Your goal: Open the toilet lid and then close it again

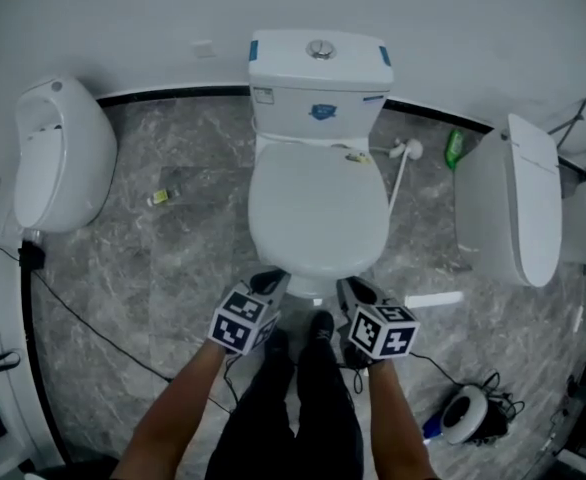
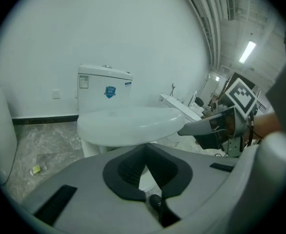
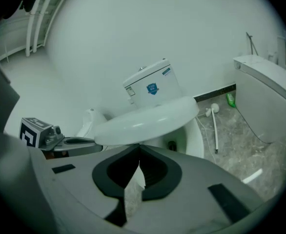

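The toilet lid (image 1: 318,213) covers the bowl (image 3: 189,138), with its front edge lifted slightly clear of it. The 2 tools sit at the toilet's front. The left tool (image 1: 273,284) and the right tool (image 1: 350,288) each have their jaws closed tight with nothing between them. Their tips are at the lid's front rim, 1 on either side of its middle. A urinal (image 1: 58,153) hangs left of the toilet.

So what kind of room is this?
Probably a bathroom, maybe a display room: a white toilet with its tank, a second toilet on the right, and a stone-look floor.
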Motion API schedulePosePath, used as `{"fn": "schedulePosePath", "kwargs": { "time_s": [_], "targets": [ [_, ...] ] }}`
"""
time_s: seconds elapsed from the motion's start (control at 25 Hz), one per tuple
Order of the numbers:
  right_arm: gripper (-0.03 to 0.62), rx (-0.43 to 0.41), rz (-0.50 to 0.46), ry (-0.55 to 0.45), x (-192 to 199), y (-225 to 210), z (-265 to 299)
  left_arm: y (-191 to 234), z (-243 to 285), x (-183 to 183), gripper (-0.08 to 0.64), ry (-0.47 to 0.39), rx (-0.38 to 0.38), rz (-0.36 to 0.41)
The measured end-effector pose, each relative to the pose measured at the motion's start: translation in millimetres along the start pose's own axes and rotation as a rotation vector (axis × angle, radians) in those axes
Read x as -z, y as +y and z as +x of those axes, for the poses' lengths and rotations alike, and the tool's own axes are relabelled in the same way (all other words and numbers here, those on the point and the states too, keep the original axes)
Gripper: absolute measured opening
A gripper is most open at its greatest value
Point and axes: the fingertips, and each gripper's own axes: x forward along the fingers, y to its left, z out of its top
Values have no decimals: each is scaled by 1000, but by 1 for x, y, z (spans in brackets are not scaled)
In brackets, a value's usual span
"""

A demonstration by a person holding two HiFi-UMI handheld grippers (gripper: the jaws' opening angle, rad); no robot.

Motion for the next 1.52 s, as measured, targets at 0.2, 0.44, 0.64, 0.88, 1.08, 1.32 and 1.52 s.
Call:
{"fn": "schedulePosePath", "kwargs": {
  "time_s": [0.2, 0.44, 0.64, 0.88, 1.08, 1.32, 1.52],
  "targets": [
    [11, -4, -28, -40, -39, 14, -6, 5, -10, -36, 9, -55, -48, 23],
    [11, -8, -83, -69, -83, 27, -12, 12, -15, -79, 9, -80, -109, 20],
    [11, -42, -122, -80, -118, 34, -14, 18, -17, -112, 9, -104, -153, 4],
    [11, -105, -164, -84, -161, 43, -10, 39, -20, -148, 9, -132, -226, -16],
    [11, -144, -169, -99, -201, 47, -2, 49, -20, -172, 9, -136, -271, -22],
    [11, -181, -160, -114, -244, 48, 11, 57, -11, -180, 9, -107, -324, -48],
    [11, -187, -146, -111, -273, 42, 25, 59, -7, -188, 9, -108, -331, -74]
  ]
}}
